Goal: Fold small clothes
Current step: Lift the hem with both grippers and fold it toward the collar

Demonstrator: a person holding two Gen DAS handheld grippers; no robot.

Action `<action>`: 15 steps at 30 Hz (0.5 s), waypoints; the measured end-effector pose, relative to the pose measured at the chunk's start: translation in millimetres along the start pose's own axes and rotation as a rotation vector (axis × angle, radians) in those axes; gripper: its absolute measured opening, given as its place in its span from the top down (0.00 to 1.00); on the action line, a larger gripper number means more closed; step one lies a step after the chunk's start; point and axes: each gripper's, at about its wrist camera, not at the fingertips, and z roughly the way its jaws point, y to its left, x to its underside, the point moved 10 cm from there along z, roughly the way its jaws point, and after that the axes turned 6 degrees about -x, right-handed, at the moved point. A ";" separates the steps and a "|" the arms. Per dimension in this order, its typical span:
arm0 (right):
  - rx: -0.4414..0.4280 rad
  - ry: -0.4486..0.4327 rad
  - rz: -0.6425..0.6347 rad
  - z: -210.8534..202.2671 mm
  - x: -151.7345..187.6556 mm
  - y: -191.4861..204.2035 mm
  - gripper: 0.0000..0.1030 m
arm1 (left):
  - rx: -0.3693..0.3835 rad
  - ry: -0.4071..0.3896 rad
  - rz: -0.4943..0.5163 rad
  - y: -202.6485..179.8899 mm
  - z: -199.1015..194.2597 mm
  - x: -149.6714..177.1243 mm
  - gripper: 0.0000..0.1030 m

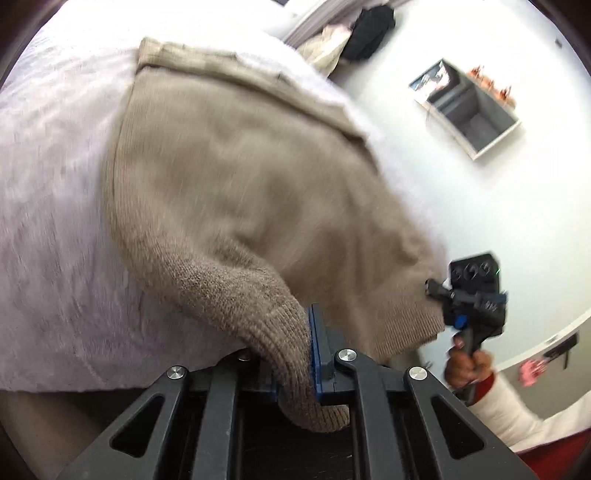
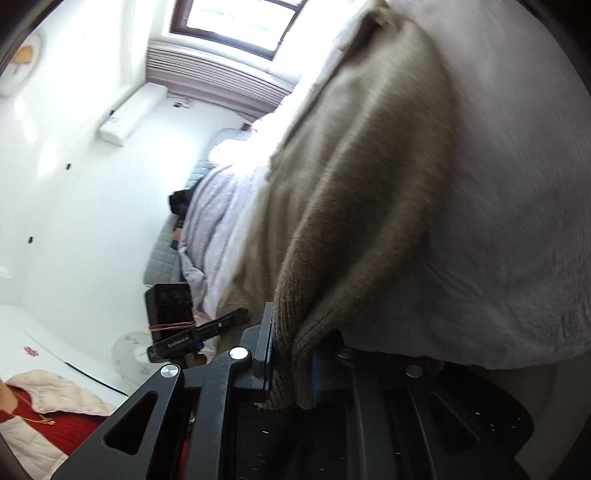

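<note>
A beige knit sweater (image 1: pixel 240 177) lies spread on a bed with a pale fluffy blanket (image 1: pixel 48 206). My left gripper (image 1: pixel 295 354) is shut on one ribbed hem corner of the sweater at the bed's near edge. My right gripper (image 2: pixel 291 365) is shut on the other hem corner of the sweater (image 2: pixel 351 177). The right gripper also shows in the left wrist view (image 1: pixel 436 291), pinching the hem at the right. The left gripper shows in the right wrist view (image 2: pixel 236 317) at the left of the sweater. Both views are motion-blurred.
The bed edge runs just in front of both grippers. A grey bin (image 1: pixel 476 114) stands on the white floor beside the bed. Dark and light clothes (image 1: pixel 365 33) lie far off. A window (image 2: pixel 240 22) and a white wall unit (image 2: pixel 129 114) show behind.
</note>
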 end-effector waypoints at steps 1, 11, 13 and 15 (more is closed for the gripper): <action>-0.023 -0.016 -0.009 -1.2 -7.2 10.2 0.84 | 0.015 -0.021 -0.005 -4.0 -6.4 -9.9 0.87; -0.148 -0.117 -0.146 -1.7 -113.6 98.6 0.84 | -0.016 -0.213 0.049 -19.3 -45.3 -138.5 0.87; -0.145 -0.120 -0.172 1.8 -143.2 107.2 0.84 | -0.048 -0.238 0.066 -14.9 -46.6 -173.4 0.87; -0.135 -0.117 -0.184 6.3 -171.1 110.5 0.84 | -0.066 -0.253 0.074 -11.4 -44.1 -201.1 0.87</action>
